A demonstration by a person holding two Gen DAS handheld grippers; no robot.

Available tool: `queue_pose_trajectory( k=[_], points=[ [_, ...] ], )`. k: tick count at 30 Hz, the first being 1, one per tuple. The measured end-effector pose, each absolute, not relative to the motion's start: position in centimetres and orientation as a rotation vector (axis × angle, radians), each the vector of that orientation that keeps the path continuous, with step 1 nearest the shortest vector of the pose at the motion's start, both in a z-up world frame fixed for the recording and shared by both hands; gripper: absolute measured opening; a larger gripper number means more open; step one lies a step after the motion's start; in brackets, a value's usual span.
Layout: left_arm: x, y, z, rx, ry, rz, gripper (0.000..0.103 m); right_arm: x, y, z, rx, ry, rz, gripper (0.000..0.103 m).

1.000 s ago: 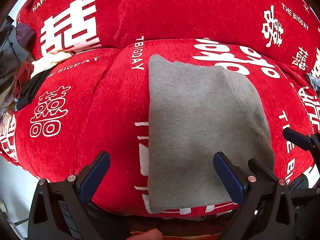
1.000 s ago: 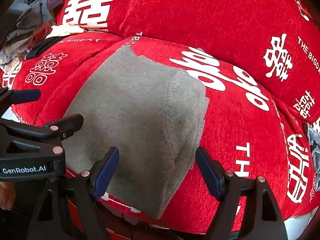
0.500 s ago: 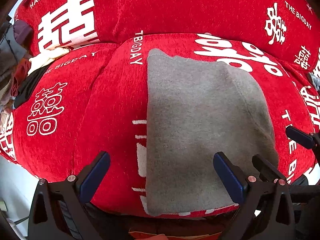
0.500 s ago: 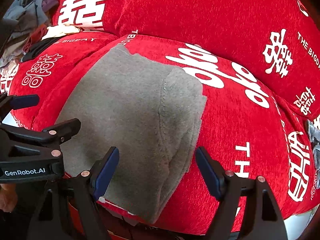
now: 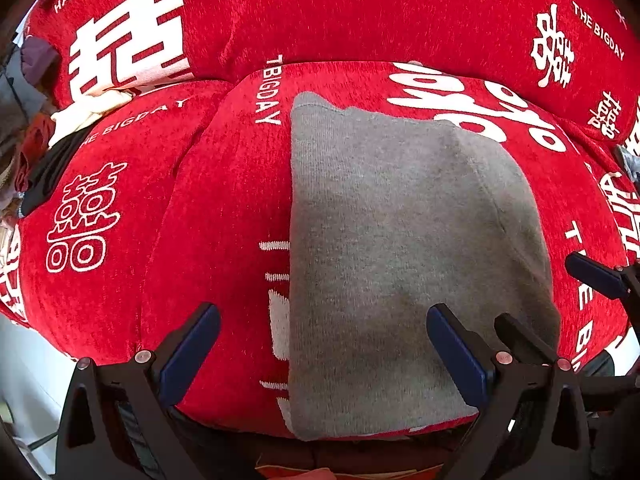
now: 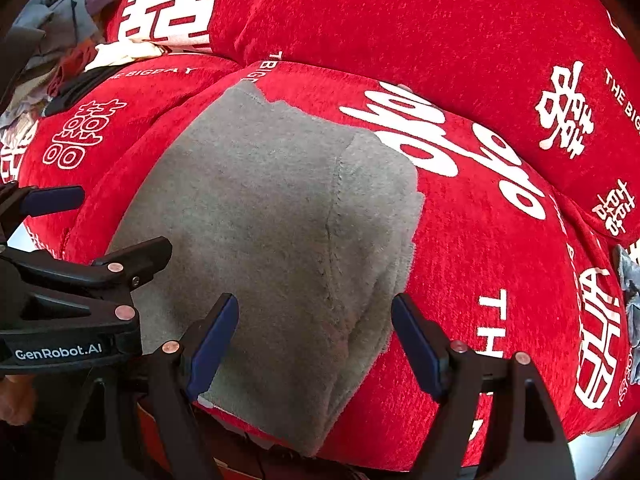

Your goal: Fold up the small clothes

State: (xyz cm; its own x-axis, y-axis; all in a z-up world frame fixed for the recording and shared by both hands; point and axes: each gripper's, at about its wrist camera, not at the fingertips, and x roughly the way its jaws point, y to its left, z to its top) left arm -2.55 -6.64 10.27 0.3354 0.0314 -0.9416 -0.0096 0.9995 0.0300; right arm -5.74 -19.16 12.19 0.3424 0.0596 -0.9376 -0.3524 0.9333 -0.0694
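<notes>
Grey garment [image 5: 392, 248] lies folded flat on red sofa [image 5: 208, 220]. Left gripper [image 5: 320, 344] and right gripper [image 6: 314, 332] hover above it, both spread wide, holding nothing.

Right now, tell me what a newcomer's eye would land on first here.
First the bright red plush sofa cover with bold white printed characters, filling both views. Next the flat grey knitted garment lying on the seat cushion, directly ahead of both open grippers, the left gripper and right gripper. A heap of mixed clothes sits far left.
</notes>
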Motion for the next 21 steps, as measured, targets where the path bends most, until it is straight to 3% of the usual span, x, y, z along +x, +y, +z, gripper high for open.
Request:
queue_pose_trajectory(
  k=[21],
  points=[
    [-1.1,-5.5,8.9,-0.05,1.26,-0.013,0.103,-4.6,-18.2,11.5,-0.328,1.24,0.247,0.081]
  ],
)
